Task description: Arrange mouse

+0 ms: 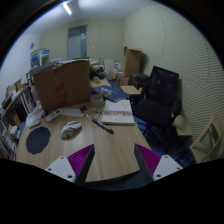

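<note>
Mouse (70,129) too small to make out; cardboard box (60,83) hides the desk behind

One mouse (70,129) is seen at centre left of the frame on the surface (105,150), beside one round dark mat (38,140). One large cardboard box (60,84) is counted at upper left, one black office chair (158,97) at right, and one stack of papers (117,110) at centre. Two pink gripper pads (78,159) are shown at the bottom, set apart.
</note>
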Demonstrator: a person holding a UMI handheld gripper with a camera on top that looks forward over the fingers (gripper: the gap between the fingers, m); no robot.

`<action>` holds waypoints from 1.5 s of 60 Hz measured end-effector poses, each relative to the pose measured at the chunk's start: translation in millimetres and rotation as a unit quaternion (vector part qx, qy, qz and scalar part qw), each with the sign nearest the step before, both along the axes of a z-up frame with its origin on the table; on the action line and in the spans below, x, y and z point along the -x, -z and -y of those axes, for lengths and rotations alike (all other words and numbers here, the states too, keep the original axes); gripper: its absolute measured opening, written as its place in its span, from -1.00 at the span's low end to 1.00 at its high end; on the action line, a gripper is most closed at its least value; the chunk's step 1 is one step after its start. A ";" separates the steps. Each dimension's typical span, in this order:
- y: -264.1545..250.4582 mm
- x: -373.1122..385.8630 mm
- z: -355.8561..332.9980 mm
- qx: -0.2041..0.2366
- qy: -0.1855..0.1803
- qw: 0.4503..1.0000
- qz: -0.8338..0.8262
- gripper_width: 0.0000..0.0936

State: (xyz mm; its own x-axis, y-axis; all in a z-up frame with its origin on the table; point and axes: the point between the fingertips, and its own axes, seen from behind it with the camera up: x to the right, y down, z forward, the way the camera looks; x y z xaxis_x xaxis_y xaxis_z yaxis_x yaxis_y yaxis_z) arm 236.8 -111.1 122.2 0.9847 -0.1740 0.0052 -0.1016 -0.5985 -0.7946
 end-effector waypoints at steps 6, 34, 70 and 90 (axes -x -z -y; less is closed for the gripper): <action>-5.1 -1.7 -5.8 0.011 -0.014 1.000 0.017 0.76; 89.1 171.9 -96.1 0.047 -0.153 0.985 -0.069 0.79; 138.5 211.8 -245.7 0.003 -0.101 0.995 -0.013 0.77; 138.0 211.0 -257.0 -0.006 -0.065 0.998 -0.020 -0.05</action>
State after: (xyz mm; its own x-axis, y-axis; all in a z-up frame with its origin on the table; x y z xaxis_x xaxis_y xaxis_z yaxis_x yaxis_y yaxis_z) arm 25.7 145.9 -15.7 0.9983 -0.0454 -0.0364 -0.0563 -0.5996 -0.7983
